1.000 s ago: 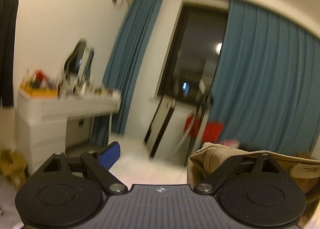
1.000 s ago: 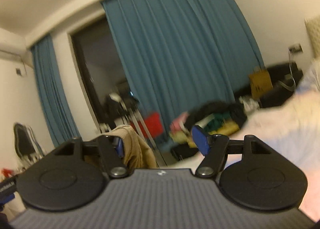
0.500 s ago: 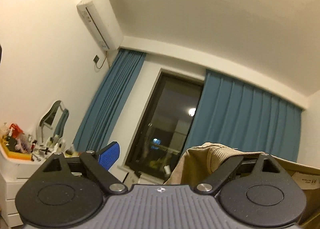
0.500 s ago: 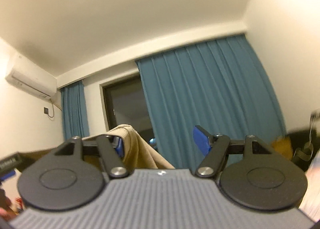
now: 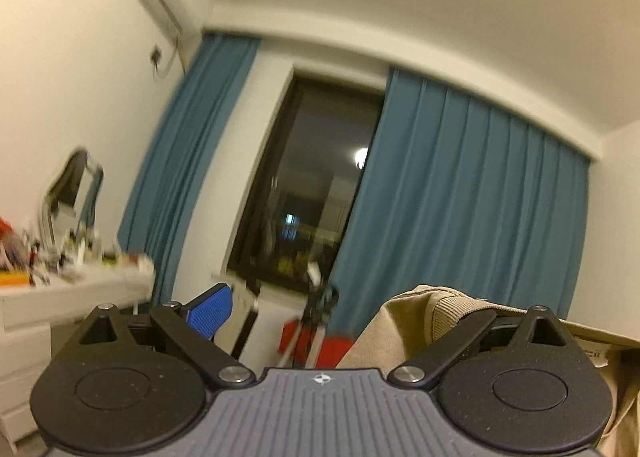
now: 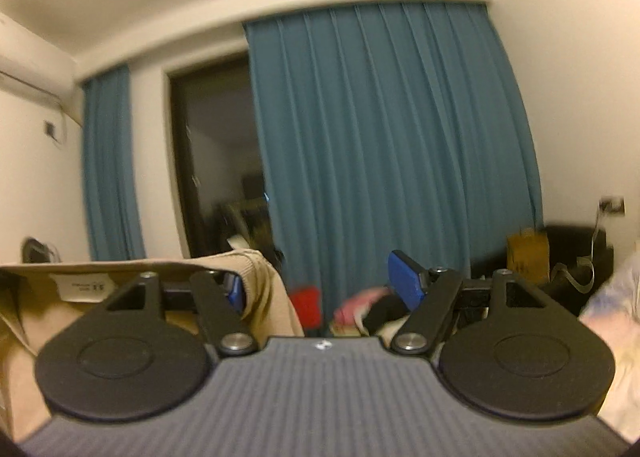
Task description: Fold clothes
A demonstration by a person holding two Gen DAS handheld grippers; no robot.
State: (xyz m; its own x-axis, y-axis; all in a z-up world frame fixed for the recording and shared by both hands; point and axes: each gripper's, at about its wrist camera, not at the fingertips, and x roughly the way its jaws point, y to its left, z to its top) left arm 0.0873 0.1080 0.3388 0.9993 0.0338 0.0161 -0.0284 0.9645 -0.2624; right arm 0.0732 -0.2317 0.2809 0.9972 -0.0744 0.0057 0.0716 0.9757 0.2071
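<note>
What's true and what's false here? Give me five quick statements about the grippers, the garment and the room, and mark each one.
1. A tan garment hangs over the right side of the left gripper. True.
2. The right gripper has its jaws shut. False: they stand wide apart, with the garment draped over the left one.
3. The curtains are red. False: they are blue.
4. A white label shows on the garment in the right wrist view. True.
5. Daylight comes through the window. False: it is dark outside.
</note>
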